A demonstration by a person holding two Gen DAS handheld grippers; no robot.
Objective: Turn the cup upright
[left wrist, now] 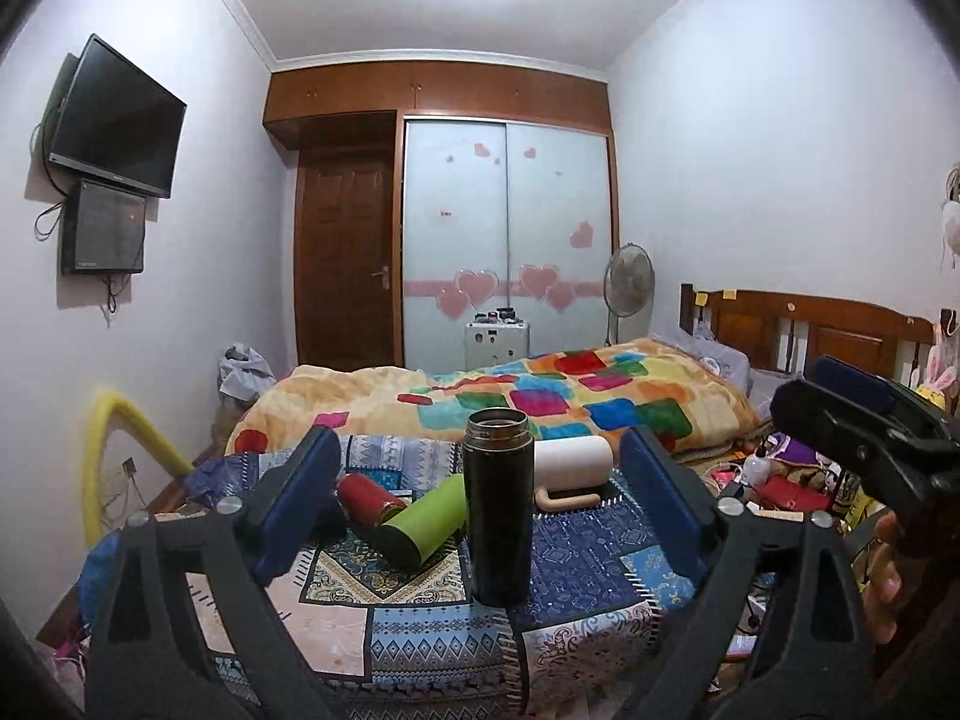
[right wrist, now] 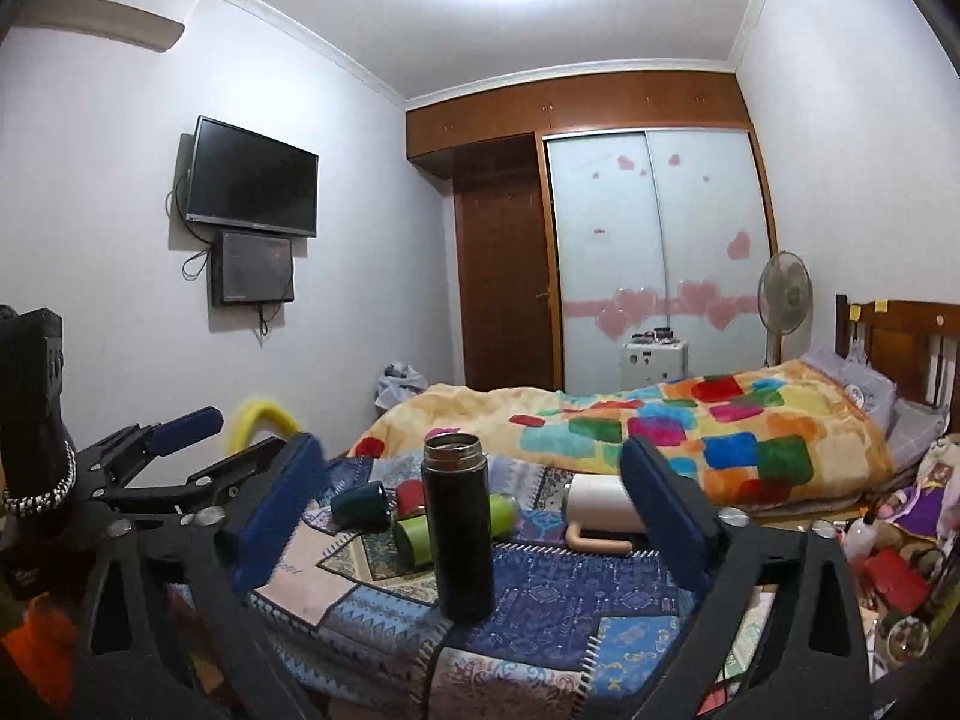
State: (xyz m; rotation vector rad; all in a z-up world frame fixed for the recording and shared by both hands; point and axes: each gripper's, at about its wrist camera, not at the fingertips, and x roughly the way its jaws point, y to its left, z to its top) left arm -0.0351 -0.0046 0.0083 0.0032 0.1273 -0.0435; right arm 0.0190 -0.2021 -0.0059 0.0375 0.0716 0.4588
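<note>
A tall black flask (left wrist: 499, 507) stands upright, mouth open, on the patterned cloth (left wrist: 420, 648). Behind it a green cup (left wrist: 423, 519), a red cup (left wrist: 369, 498) and a white mug with a tan handle (left wrist: 573, 468) lie on their sides. My left gripper (left wrist: 480, 501) is open, with its fingers on either side of the flask and not touching it. In the right wrist view the flask (right wrist: 459, 516) stands between the open right gripper (right wrist: 474, 510) fingers, apart from them. A dark green cup (right wrist: 360, 504) lies at the left, next to the red cup (right wrist: 411, 495), the green cup (right wrist: 420, 534) and the white mug (right wrist: 600, 507).
A bed with a colourful blanket (left wrist: 540, 402) lies behind the table. Clutter is piled at the right (left wrist: 792, 480). A yellow foam bar (left wrist: 108, 450) stands at the left. The other gripper shows at the right edge (left wrist: 870, 438) and, in the right wrist view, at the left (right wrist: 168, 450).
</note>
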